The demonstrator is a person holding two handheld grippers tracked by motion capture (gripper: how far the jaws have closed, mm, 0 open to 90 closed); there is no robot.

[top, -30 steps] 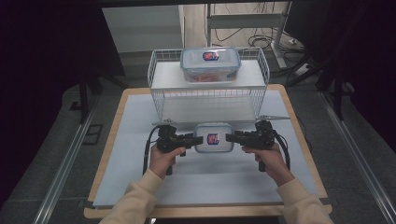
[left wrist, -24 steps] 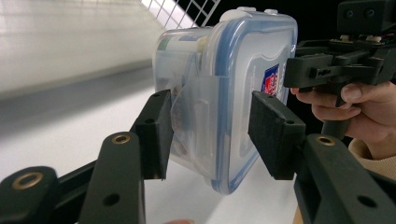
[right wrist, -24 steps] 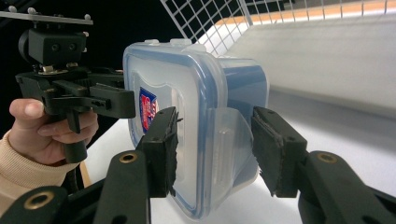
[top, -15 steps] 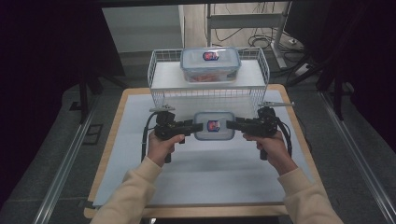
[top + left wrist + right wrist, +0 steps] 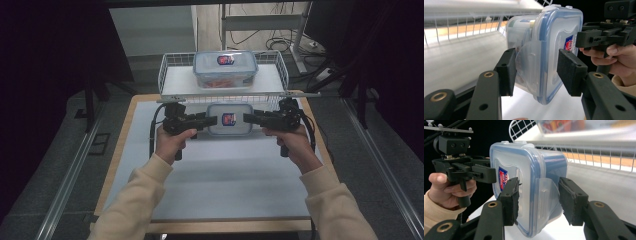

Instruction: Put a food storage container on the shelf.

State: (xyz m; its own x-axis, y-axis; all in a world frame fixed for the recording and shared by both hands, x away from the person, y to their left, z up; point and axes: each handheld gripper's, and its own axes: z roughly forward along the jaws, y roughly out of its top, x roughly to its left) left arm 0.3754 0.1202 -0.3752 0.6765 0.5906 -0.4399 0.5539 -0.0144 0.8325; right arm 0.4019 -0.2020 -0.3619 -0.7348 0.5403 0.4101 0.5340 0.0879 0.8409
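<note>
Clear rectangular plastic food container with a blue-rimmed snap lid (image 5: pixel 229 119) held off the white table mat (image 5: pixel 210 185), one black two-jaw gripper at each short end.

Left gripper (image 5: pixel 212 120) clamped on the container's left end — pads (image 5: pixel 507 71) pressed against base and lid either side of the clear latch flap. Right gripper (image 5: pixel 247 118) clamped likewise on the opposite end, pads (image 5: pixel 510 200) flat on lid and base. Held level, lid up, red-and-blue label on top, just in front of the white wire basket (image 5: pixel 170 75) at the table's far edge. Inside that basket, a second lidded container of the same kind (image 5: pixel 225 67) with orange contents — well apart from the held one.
</note>
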